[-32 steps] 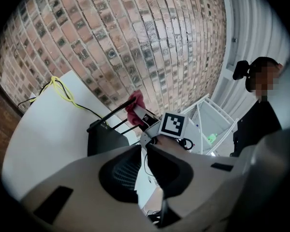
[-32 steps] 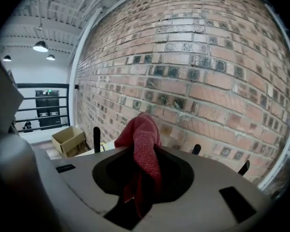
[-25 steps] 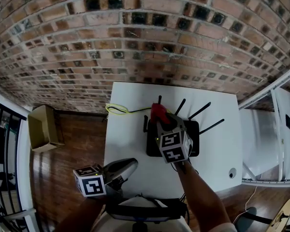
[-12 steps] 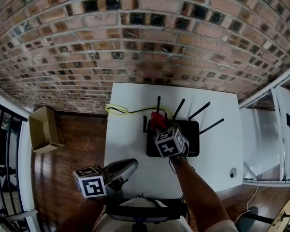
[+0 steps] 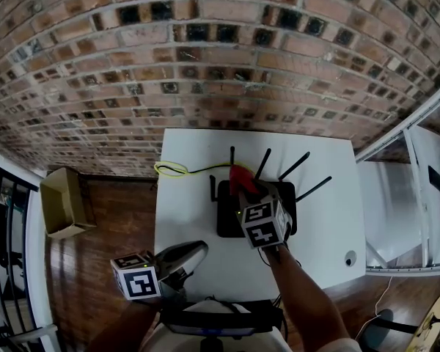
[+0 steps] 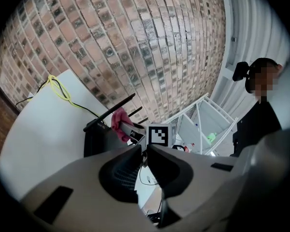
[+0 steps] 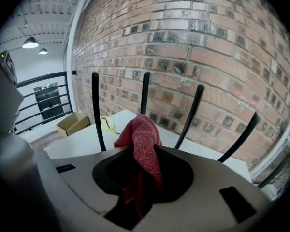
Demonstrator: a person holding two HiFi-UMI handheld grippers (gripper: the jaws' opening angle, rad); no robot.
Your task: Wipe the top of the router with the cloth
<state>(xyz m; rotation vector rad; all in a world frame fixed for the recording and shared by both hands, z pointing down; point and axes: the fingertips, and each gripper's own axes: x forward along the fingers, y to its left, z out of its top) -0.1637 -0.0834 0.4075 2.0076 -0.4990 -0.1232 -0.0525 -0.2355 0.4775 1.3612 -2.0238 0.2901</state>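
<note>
A black router [image 5: 227,213] with several upright antennas [image 5: 265,163] lies in the middle of the white table [image 5: 187,204]. My right gripper [image 5: 243,188] hovers over the router's back left part, shut on a red cloth [image 5: 240,174] that bunches out past its tips near the antennas. In the right gripper view the cloth [image 7: 141,140] hangs pinched between the jaws, with antennas [image 7: 95,108] standing behind it. My left gripper [image 5: 193,252] is held low by the table's near edge, shut and holding nothing. Its own view shows the router [image 6: 97,138] and the cloth [image 6: 119,123] ahead.
A yellow cable [image 5: 171,169] loops at the table's back left, running to the router. A cardboard box [image 5: 62,202] sits on the wooden floor at left. A brick wall [image 5: 220,64] rises behind the table. A small round thing [image 5: 350,259] lies at the front right corner. A person [image 6: 262,115] stands nearby.
My right gripper, still holding the cloth, has shifted slightly back and forth over the router's rear. The left gripper has stayed in place.
</note>
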